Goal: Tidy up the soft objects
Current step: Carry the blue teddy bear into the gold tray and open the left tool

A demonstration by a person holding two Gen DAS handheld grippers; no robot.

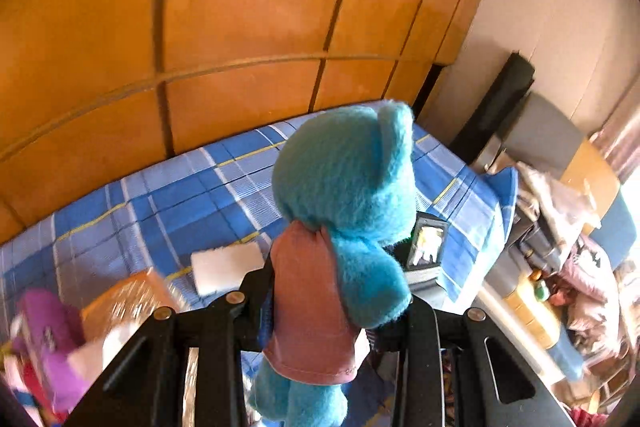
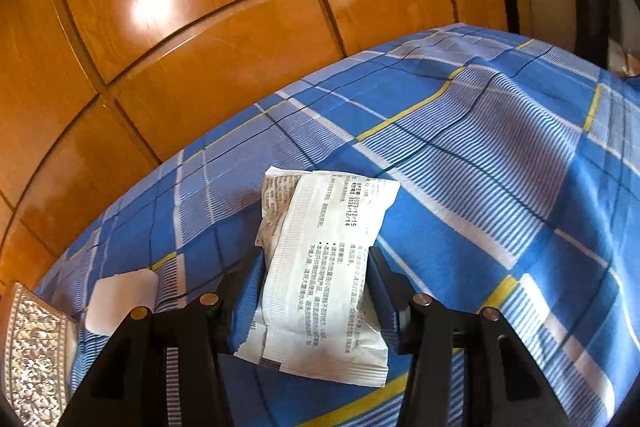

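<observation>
My left gripper (image 1: 320, 291) is shut on a turquoise plush bear (image 1: 348, 195) in a pink shirt and holds it upright above the blue plaid bed (image 1: 160, 195). My right gripper (image 2: 316, 267) is shut on a white soft packet (image 2: 320, 267) with black printed text, low over the bed (image 2: 500, 147). A white soft pad (image 1: 228, 267) lies on the bed left of the bear; it also shows in the right wrist view (image 2: 120, 299).
An orange wooden wardrobe (image 1: 200, 7) stands behind the bed. A purple item (image 1: 48, 339) and an orange box (image 1: 128, 303) lie at lower left. A small screen device (image 1: 428, 243) sits behind the bear. Cluttered clothes (image 1: 580, 259) fill the right. A patterned silver object (image 2: 32, 355) lies at lower left.
</observation>
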